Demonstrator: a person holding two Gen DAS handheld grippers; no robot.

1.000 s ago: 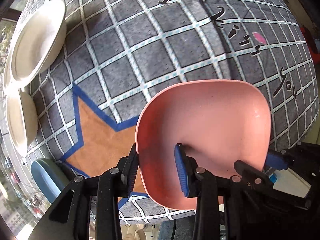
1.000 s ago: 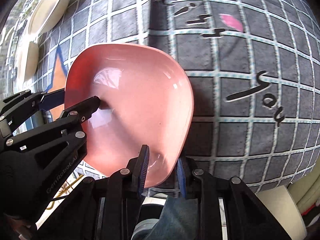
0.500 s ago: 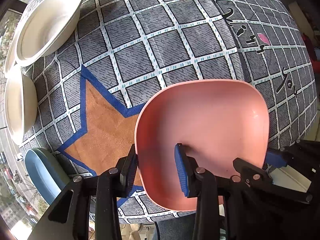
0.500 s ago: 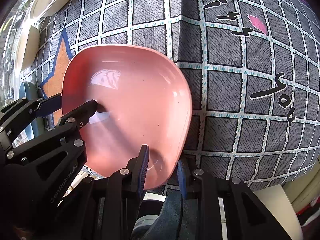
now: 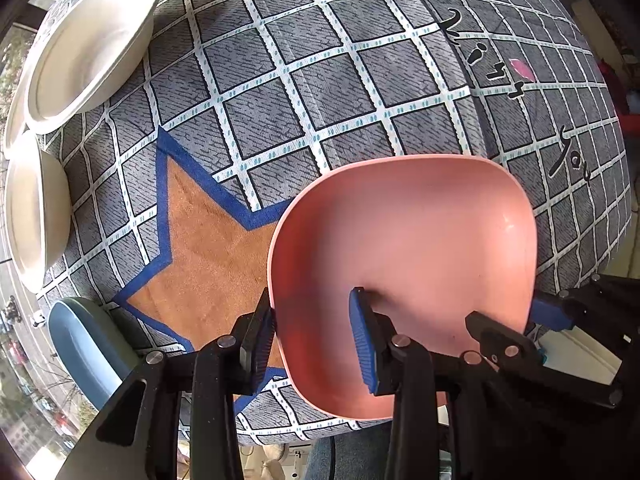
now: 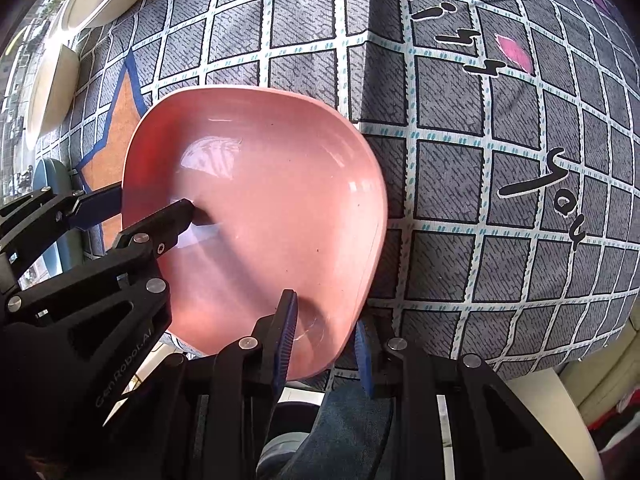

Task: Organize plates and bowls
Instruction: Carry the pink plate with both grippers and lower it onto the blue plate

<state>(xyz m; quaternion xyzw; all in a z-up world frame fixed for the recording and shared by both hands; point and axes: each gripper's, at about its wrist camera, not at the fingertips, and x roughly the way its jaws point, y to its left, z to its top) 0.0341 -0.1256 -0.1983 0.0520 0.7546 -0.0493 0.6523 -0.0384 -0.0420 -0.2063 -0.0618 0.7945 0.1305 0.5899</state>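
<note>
2 grippers [image 5: 312, 340] [image 6: 324, 340] seemingly clamp the pink plate [image 5: 404, 264].

The left gripper [image 5: 312, 336] reaches forward with its two fingers close together, one blue pad outside the rim of the pink bowl [image 5: 404, 256] and the other pad inside it, so the near left edge of the bowl is clamped between them. The right gripper [image 6: 324, 340] does the same at the near right edge: its left finger lies inside the bowl and its right finger outside, under the wall. Each gripper shows in the other's camera, coming in from the side, with one dark finger over the rim. Both grippers point toward the far side, roughly parallel.
</note>
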